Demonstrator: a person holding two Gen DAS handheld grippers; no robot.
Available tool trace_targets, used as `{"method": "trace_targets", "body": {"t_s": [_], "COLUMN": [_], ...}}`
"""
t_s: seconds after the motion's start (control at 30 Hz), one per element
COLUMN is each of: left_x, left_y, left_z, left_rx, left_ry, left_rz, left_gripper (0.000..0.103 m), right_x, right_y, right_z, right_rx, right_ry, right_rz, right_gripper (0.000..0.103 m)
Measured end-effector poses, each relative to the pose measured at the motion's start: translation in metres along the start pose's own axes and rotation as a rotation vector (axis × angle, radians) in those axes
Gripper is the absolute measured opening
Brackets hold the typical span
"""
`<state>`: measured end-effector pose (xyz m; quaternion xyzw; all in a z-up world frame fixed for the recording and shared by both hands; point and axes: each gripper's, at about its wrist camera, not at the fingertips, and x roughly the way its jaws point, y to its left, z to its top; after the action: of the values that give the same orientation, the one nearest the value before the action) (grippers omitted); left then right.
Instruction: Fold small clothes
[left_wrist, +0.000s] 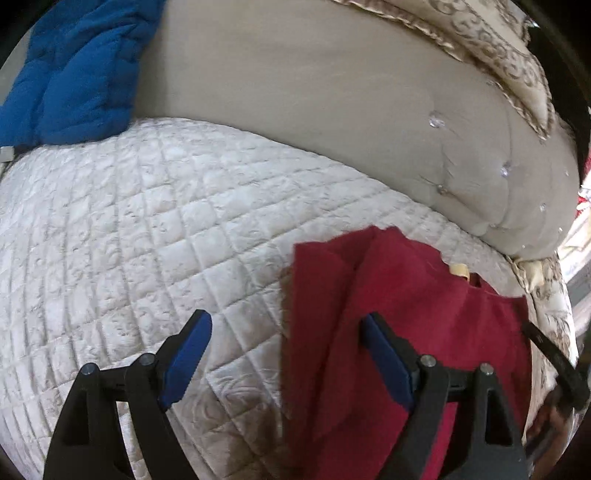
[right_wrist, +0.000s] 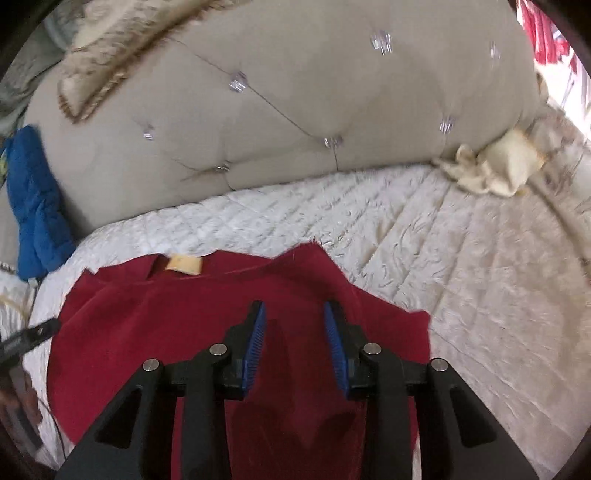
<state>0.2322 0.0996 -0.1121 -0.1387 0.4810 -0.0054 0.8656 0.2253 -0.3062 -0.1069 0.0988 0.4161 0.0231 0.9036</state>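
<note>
A dark red garment lies partly folded on the white quilted bed. A cream label shows at its neckline. My left gripper is open wide and empty, with its right finger over the garment's left edge and its left finger over the quilt. In the right wrist view the red garment lies spread under my right gripper, which is open and empty above the cloth's middle. The tip of the left gripper shows at the far left of the right wrist view.
A beige tufted headboard runs along the back of the bed. A blue quilted garment lies at the back left. A patterned pillow leans on the headboard. A cream cloth lies crumpled at the back right.
</note>
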Motion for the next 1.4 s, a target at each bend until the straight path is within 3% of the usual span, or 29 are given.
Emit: {"method": "trace_targets", "body": {"t_s": [0.13, 0.2, 0.23, 0.3, 0.43, 0.5, 0.67, 0.8, 0.93, 1.0, 1.23, 1.4], "left_x": [-0.017, -0.030, -0.037, -0.053, -0.068, -0.070, -0.057, -0.043, -0.037, -0.034, -0.029, -0.028], "left_y": [0.001, 0.002, 0.002, 0.004, 0.011, 0.015, 0.027, 0.030, 0.033, 0.033, 0.032, 0.034], "left_z": [-0.003, -0.006, -0.008, -0.016, -0.047, -0.057, -0.073, -0.072, -0.069, -0.068, -0.064, -0.064], "left_rx": [-0.012, -0.028, -0.034, -0.052, -0.089, -0.106, -0.127, -0.086, -0.089, -0.086, -0.084, -0.079], "left_ry": [-0.016, -0.004, -0.002, -0.017, -0.011, 0.000, 0.031, 0.058, 0.059, 0.068, 0.068, 0.067], "left_rz": [0.027, 0.026, 0.013, -0.007, -0.004, -0.006, -0.025, -0.001, 0.001, 0.000, 0.003, 0.012], "left_gripper": [0.087, 0.087, 0.087, 0.087, 0.088, 0.088, 0.088, 0.088, 0.088, 0.088, 0.090, 0.090], "right_x": [-0.011, 0.013, 0.015, -0.002, -0.031, -0.027, 0.000, 0.034, 0.093, 0.104, 0.087, 0.121], "right_y": [0.008, 0.004, 0.003, 0.012, 0.062, 0.100, 0.196, 0.250, 0.272, 0.273, 0.292, 0.293], "right_z": [-0.015, -0.020, -0.018, -0.012, 0.002, 0.003, -0.009, -0.008, -0.007, -0.005, 0.000, -0.011], "right_rx": [-0.044, -0.045, -0.033, -0.037, -0.095, -0.142, -0.300, -0.353, -0.314, -0.299, -0.352, -0.364], "right_ry": [-0.011, 0.103, 0.114, 0.071, -0.007, 0.030, 0.099, 0.138, 0.271, 0.260, 0.127, 0.250], "right_rz": [-0.017, -0.066, -0.064, -0.075, 0.069, 0.200, 0.316, 0.319, 0.279, 0.268, 0.261, 0.241], "right_gripper": [0.019, 0.019, 0.019, 0.019, 0.020, 0.020, 0.021, 0.021, 0.020, 0.000, 0.000, 0.000]}}
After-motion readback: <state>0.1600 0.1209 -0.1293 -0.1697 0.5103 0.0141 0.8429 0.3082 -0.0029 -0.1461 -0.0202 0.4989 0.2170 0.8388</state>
